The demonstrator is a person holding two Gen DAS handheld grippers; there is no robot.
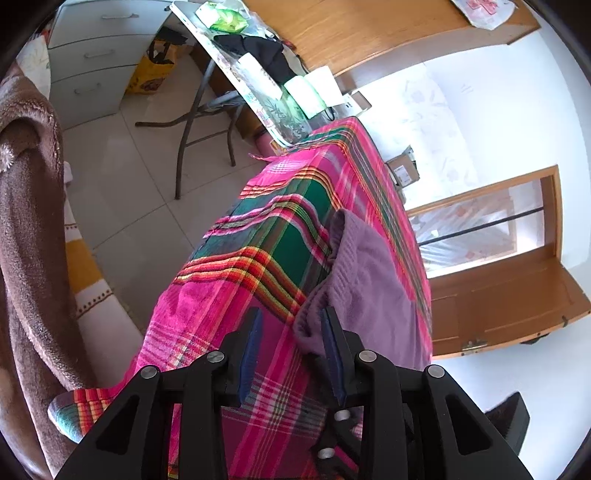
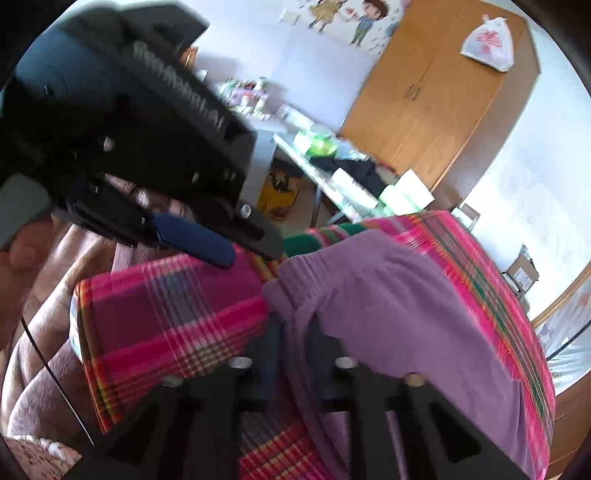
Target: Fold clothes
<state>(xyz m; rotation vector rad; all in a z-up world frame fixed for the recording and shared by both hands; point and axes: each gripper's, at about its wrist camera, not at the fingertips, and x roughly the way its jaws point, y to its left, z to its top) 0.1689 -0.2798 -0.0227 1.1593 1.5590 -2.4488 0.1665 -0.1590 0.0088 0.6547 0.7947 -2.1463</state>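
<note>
A purple knit garment lies on a table under a pink, green and red plaid cloth. In the left wrist view my left gripper stands open at the garment's near hem. Plaid cloth shows between its fingers, and the right-hand finger rests against the purple edge. In the blurred right wrist view the same purple garment fills the middle. My right gripper is shut on a fold of it at the near edge. My left gripper reaches in from the upper left to the garment's corner.
A folding table with packets and dark cloth stands beyond the plaid table, beside a wooden wardrobe. White drawers and a yellow bag stand on the tiled floor. A brown blanket hangs at left. A cardboard box sits on the far side.
</note>
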